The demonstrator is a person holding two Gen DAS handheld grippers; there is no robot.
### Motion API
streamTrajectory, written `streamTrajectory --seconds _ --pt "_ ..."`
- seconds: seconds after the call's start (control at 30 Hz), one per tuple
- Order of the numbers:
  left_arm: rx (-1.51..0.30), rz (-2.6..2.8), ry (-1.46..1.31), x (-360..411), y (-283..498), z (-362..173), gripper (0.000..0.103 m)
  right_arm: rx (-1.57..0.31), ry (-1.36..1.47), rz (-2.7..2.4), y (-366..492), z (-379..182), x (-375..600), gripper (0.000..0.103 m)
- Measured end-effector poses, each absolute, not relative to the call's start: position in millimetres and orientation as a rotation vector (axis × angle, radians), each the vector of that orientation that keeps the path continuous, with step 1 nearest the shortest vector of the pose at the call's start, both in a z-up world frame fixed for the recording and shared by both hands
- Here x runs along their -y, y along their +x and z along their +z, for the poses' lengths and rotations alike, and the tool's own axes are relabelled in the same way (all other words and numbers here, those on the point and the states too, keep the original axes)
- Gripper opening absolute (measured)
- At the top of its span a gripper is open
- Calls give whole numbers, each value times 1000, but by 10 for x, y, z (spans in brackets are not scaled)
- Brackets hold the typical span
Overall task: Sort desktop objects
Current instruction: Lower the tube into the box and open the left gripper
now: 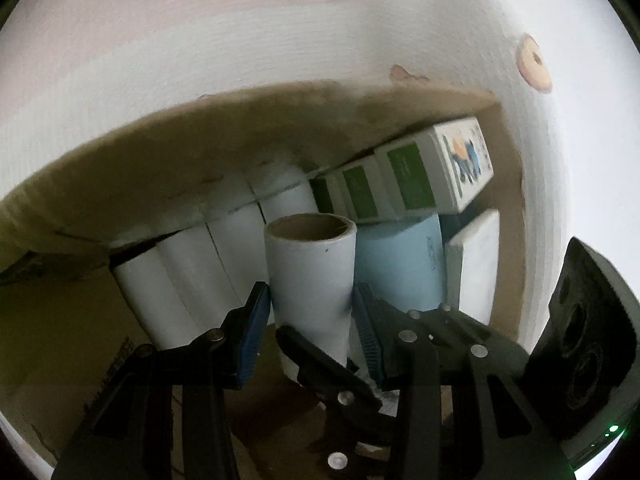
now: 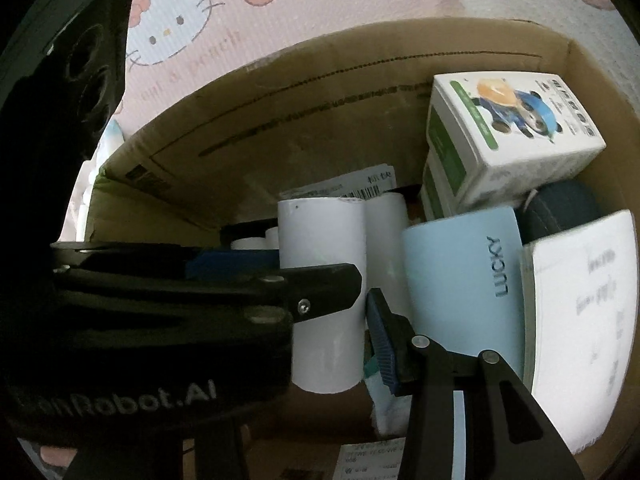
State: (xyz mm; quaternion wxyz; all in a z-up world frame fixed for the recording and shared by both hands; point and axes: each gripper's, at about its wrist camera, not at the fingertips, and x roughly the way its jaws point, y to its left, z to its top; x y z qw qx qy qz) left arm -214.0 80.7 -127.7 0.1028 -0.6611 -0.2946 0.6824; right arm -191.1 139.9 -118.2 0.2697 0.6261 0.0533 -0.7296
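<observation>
Cardboard box (image 2: 248, 128), brown, fills the centre of both views and holds the sorted stock. Your left gripper (image 1: 312, 316) has its blue pads clamped on an upright white tube (image 1: 312, 276) with a brown open core, mid-frame. Left of it in the left wrist view: a row of white rolls (image 1: 192, 264). Right of it: a pale blue box (image 2: 460, 276) marked LUCKY, then a white booklet (image 2: 584, 320) at right edge. Upper right: green-and-white cartons (image 2: 508, 136), the top one showing a cartoon animal. Your right gripper (image 2: 372, 328) enters at lower centre; only one pad shows, so whether its jaws are apart cannot be told.
</observation>
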Motion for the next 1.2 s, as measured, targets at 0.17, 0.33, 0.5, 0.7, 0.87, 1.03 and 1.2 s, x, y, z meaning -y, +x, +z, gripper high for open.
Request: streamTrajectory --seconds 0.17,0.33,0.5,0.7,0.87,1.03,1.2 --pt "879 1989 -2007 -815 -2159 -1340 45 -138 1712 -1940 -2027 -1223 -1439 40" --pt "911 2007 -2050 -787 -2148 -1398 44 -124 1734 -1927 -2054 -1246 -1505 40" --pt "977 2032 -2044 -738 -2148 -1443 45 -173 1762 -1931 -1962 -1231 -1590 41" --pt "969 2049 -2057 -754 -2070 -1428 45 -190 1761 -1962 -1961 -1239 -1701 27" --pt "984 2017 -2048 -806 -2201 -1332 45 -217 1783 -1967 -2031 -1288 -1773 21" --pt "938 1977 -2098 -862 -2302 -1270 23 -221 1782 -1970 -2078 -1279 -1841 21" --pt "850 2011 -2145 -928 -2322 -1246 15 -239 1798 -1977 -2096 -1231 -1924 21"
